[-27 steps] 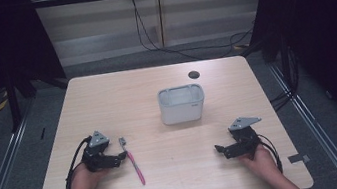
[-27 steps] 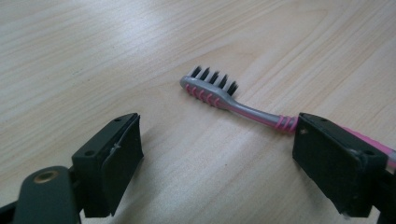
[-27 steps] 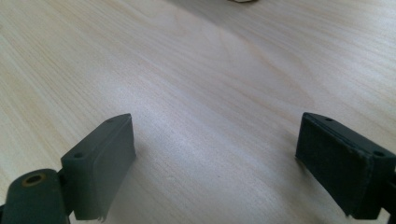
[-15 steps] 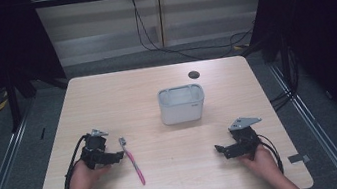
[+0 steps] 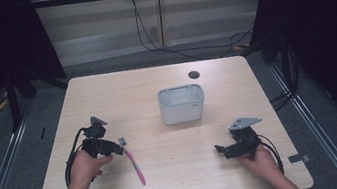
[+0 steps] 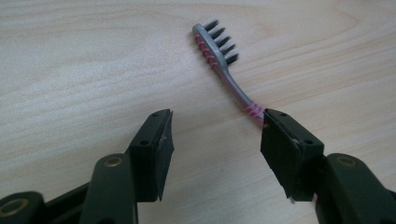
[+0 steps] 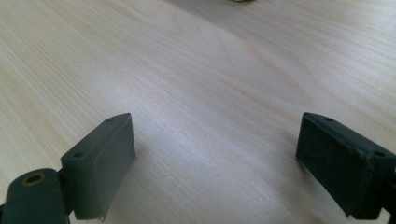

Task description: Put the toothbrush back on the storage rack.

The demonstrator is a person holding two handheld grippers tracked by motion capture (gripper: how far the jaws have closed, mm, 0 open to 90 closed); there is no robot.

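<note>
A pink and grey toothbrush [image 5: 135,164] lies flat on the wooden table [image 5: 180,184], left of centre, its bristled head [image 5: 122,142] at the far end. My left gripper [image 5: 117,151] rests on the table just left of the brush's head end, jaws open and pointing right. In the left gripper view the toothbrush [image 6: 219,51] curves from the bristles down to the right fingertip [image 6: 280,135], which sits against the handle; the left gripper [image 6: 217,123] holds nothing. My right gripper [image 5: 221,149] sits low at the front right, open, and in its own view the right gripper [image 7: 217,135] spans bare wood.
A white rectangular tub [image 5: 182,103] stands upright at the table's centre, beyond both grippers. A small dark round disc [image 5: 194,74] is near the far edge. Grey tape marks [image 5: 297,158] sit at the front corners. Dark floor and rails surround the table.
My left gripper has shifted slightly away from the person, closer to the toothbrush's head end. The right gripper and the toothbrush have stayed put.
</note>
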